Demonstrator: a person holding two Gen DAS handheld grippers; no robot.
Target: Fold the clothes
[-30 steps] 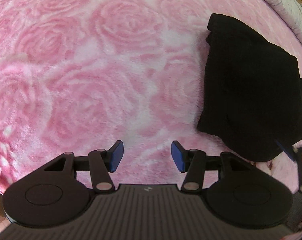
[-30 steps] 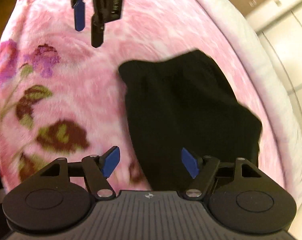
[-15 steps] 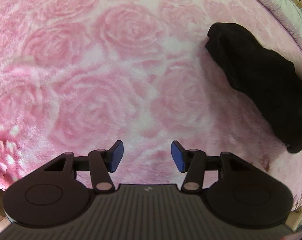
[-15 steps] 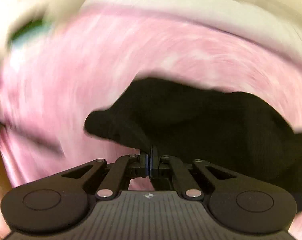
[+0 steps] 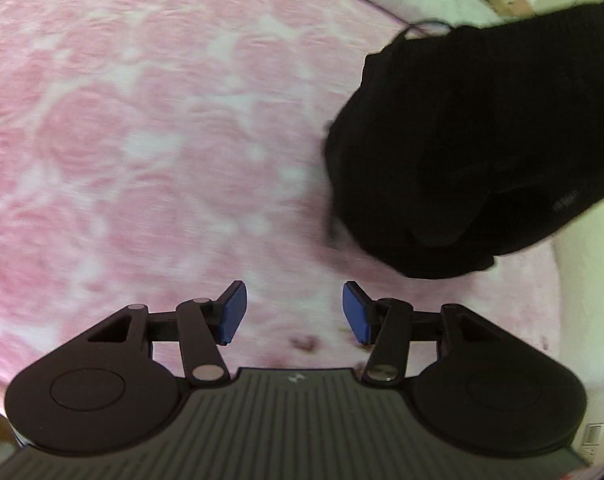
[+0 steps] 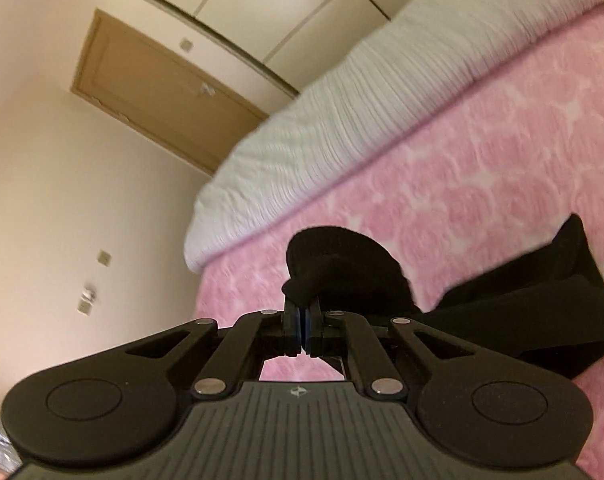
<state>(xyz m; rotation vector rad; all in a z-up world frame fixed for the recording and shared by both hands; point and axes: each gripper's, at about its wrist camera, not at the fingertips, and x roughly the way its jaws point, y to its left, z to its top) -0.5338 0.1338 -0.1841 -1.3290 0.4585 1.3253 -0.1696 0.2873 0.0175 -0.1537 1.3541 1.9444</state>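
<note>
A black garment [image 5: 474, 140] hangs lifted over the pink rose blanket [image 5: 142, 140] at the right of the left wrist view. My left gripper [image 5: 294, 312] is open and empty, low over the blanket, to the left of and below the garment. My right gripper [image 6: 304, 330] is shut on the black garment [image 6: 342, 272]; a bunched edge sticks up above the closed blue pads, and the rest trails to the right [image 6: 542, 312] down onto the blanket [image 6: 482, 184].
A white ribbed duvet [image 6: 362, 112] lies along the far side of the blanket. Behind it are a cream wall, a wooden door [image 6: 162, 88] and cupboard doors. The bed's edge runs at the right of the left wrist view [image 5: 582, 300].
My right gripper shut on the folded black garment and lifted it off the blanket, swinging up toward the wall. The left gripper stayed open and shifted slightly.
</note>
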